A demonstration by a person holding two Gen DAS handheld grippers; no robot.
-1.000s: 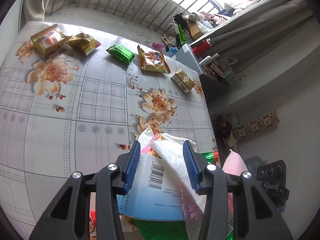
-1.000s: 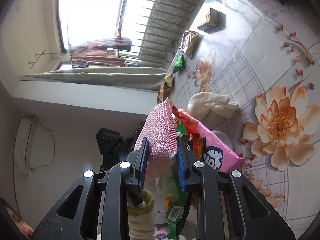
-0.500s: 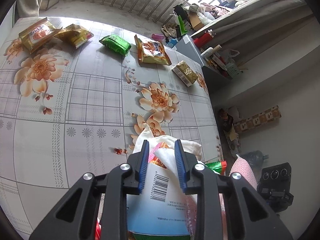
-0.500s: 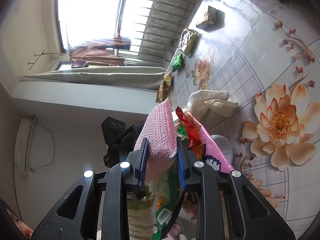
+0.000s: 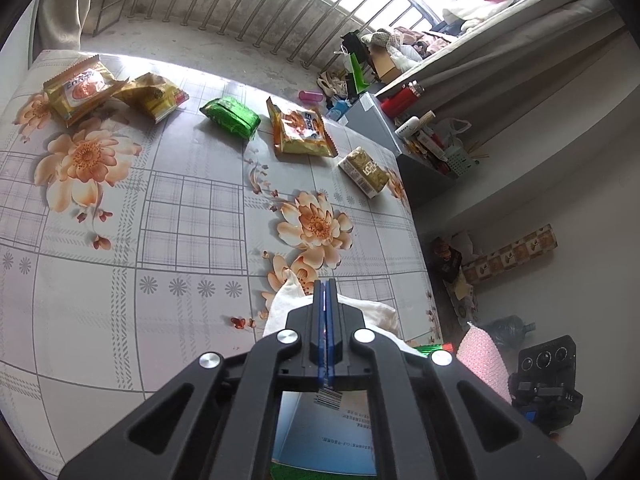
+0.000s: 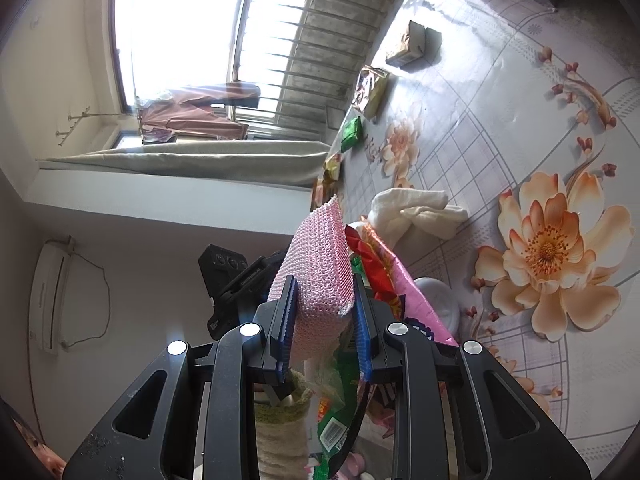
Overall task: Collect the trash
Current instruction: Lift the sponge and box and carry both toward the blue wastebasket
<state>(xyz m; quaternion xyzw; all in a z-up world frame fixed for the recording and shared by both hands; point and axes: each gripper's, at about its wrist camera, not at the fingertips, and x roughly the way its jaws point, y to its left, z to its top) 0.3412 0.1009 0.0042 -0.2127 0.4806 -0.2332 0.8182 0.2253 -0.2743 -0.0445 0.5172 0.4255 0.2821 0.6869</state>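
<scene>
Far edge of the floral tablecloth (image 5: 192,216), left to right: two yellow snack bags (image 5: 80,88) at the far left corner, green packet (image 5: 230,116), orange-yellow snack bag (image 5: 300,132), gold carton (image 5: 364,172) near the right edge. Near right corner: white cloth (image 5: 288,300). Left gripper (image 5: 325,292) has just clamped fully together; a light blue wrapper (image 5: 320,432) lies beneath, possibly pinched at its top edge. Right gripper (image 6: 322,296) clenched on a pink mesh bag (image 6: 320,256) at the table's edge, red and pink wrappers (image 6: 380,264) just beside.
</scene>
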